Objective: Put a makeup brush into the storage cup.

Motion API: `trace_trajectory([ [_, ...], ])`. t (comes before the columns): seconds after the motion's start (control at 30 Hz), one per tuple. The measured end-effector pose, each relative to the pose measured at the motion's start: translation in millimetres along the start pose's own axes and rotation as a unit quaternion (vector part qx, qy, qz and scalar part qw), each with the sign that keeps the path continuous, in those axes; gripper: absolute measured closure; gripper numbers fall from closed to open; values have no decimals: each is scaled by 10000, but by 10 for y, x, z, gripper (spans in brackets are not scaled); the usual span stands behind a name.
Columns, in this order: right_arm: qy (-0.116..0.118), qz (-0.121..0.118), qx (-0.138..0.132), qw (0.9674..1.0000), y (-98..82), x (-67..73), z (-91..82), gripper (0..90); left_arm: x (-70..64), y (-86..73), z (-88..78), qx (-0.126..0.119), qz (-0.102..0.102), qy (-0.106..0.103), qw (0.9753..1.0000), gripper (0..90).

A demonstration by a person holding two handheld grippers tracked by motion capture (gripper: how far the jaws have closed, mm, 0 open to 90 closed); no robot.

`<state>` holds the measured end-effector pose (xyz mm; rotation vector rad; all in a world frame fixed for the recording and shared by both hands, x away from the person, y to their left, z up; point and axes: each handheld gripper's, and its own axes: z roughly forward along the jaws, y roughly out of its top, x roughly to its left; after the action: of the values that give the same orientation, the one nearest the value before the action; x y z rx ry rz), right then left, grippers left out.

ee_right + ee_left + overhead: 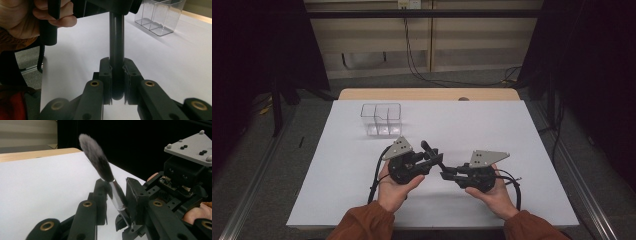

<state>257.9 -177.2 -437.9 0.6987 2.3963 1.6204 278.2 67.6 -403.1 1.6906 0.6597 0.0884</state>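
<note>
Forearms: two orange-brown sleeves entered from the bottom edge of the high view, each hand wrapped round a gripper body near the lower middle of the frame.
Left gripper [432, 159]: sat left of centre in the high view, its grey plate on top; its jaws pointed toward the right gripper.
Left gripper's jaws: in the left gripper view they stood either side of the brush's metal ferrule, the right pad close against it; whether both pads pressed on it could not be told.
Right gripper [446, 173]: sat right of centre in the high view, jaws pointing left toward the other gripper.
Right gripper's jaws: in the right gripper view both pads were pinched on the rounded dark end of the brush's handle, low in the middle of the frame.
Makeup brush [101, 170]: held off the table between the two grippers; its grey-and-black bristle head rose to the upper middle of the left gripper view, silver ferrule below it.
Clear organizer [381, 119]: a transparent compartmented box, upper left of centre in the high view, well apart from both grippers.
Table [492, 125]: white top, wooden strip along its far edge.
</note>
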Motion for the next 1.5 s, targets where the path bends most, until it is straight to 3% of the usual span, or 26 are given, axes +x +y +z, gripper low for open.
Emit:
trace_trajectory([
  [0.47,114,47,17,9999,-8,13,43,782,-58,32,7,70,62,-378,9992,783],
  [0.83,115,151,-84,9998,-13,-11,29,730,-44,38,23,100,91,-391,9991,789],
  [1.5,-4,425,-274,9987,-9,-44,-29,303,0,50,10,197,125,-295,9993,789],
])
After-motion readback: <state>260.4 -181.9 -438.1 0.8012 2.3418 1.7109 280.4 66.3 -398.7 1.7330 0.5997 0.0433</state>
